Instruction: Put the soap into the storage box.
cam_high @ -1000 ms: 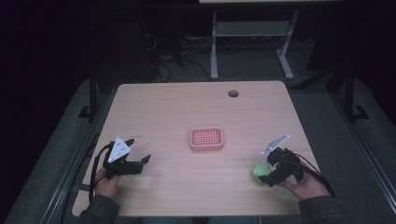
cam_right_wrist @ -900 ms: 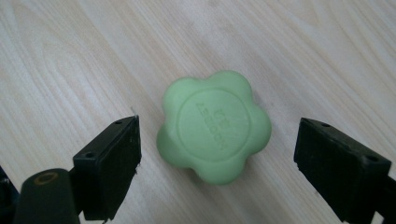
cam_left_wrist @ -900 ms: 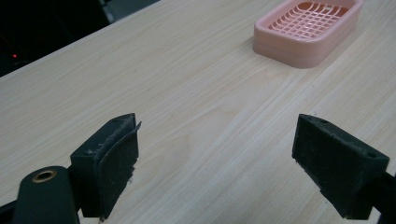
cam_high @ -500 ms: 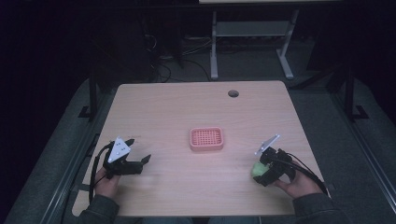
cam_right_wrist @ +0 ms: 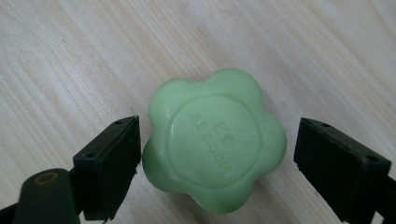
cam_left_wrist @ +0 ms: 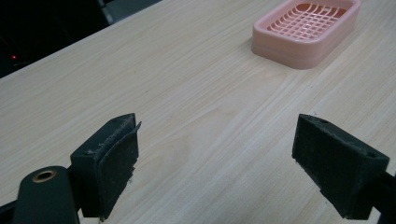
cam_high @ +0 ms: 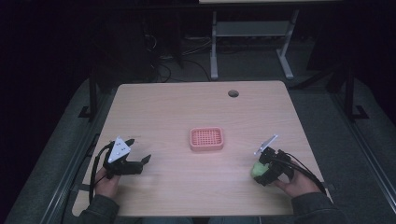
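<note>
A green flower-shaped soap (cam_right_wrist: 214, 141) lies flat on the wooden table, between the jaws of my right gripper (cam_right_wrist: 217, 161). Those jaws stand apart on either side of it; the left one is nearly touching, the right one has a gap. From above, the soap (cam_high: 257, 170) sits at the table's front right, under the right gripper (cam_high: 262, 171). A pink soap dish (cam_high: 207, 138) with a grid bottom rests empty at the table's middle. My left gripper (cam_high: 140, 161) hovers at the front left, open, with bare table between its jaws (cam_left_wrist: 217, 163). The pink dish (cam_left_wrist: 306, 30) lies ahead of it.
The light wooden table (cam_high: 177, 112) has a round cable hole (cam_high: 233, 93) near its far edge. Beyond the far edge stand the metal legs of another table (cam_high: 252, 37) on a dark floor.
My right gripper has come down and slightly forward over the green soap, so the jaws now straddle it. The left gripper and the dish have stayed put.
</note>
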The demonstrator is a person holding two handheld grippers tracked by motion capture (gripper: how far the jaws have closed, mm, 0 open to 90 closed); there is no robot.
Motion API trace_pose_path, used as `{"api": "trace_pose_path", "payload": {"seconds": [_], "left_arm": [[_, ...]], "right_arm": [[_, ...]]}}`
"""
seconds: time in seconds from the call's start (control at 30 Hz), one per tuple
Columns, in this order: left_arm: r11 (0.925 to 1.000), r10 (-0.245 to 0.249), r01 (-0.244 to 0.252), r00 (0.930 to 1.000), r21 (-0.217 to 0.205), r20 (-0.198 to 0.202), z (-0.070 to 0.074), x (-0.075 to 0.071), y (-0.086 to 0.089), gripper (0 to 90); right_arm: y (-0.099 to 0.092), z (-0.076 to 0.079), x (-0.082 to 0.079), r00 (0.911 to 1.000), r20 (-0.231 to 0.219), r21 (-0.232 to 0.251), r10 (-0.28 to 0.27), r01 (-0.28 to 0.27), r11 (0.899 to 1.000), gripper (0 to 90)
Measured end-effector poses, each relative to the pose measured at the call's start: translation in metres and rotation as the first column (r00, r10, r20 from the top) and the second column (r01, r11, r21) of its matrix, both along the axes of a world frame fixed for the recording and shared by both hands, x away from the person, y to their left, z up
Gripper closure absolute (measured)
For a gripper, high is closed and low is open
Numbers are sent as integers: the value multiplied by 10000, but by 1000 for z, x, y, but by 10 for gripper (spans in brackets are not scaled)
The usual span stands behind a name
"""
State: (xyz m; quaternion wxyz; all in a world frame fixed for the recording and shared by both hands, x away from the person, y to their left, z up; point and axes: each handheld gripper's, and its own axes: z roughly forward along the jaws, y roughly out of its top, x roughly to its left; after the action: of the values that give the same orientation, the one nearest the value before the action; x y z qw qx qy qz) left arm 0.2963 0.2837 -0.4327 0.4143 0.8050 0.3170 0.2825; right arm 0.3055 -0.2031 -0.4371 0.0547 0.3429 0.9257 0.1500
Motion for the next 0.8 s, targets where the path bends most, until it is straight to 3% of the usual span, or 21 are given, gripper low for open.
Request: {"api": "trace_pose_path", "payload": {"seconds": [0.8], "left_arm": [[10000,-20,20,10000,-31,35,0,0,0,141]], "right_arm": [[6,-9,4,9992,-337,-347,-209,197,9992,194]]}}
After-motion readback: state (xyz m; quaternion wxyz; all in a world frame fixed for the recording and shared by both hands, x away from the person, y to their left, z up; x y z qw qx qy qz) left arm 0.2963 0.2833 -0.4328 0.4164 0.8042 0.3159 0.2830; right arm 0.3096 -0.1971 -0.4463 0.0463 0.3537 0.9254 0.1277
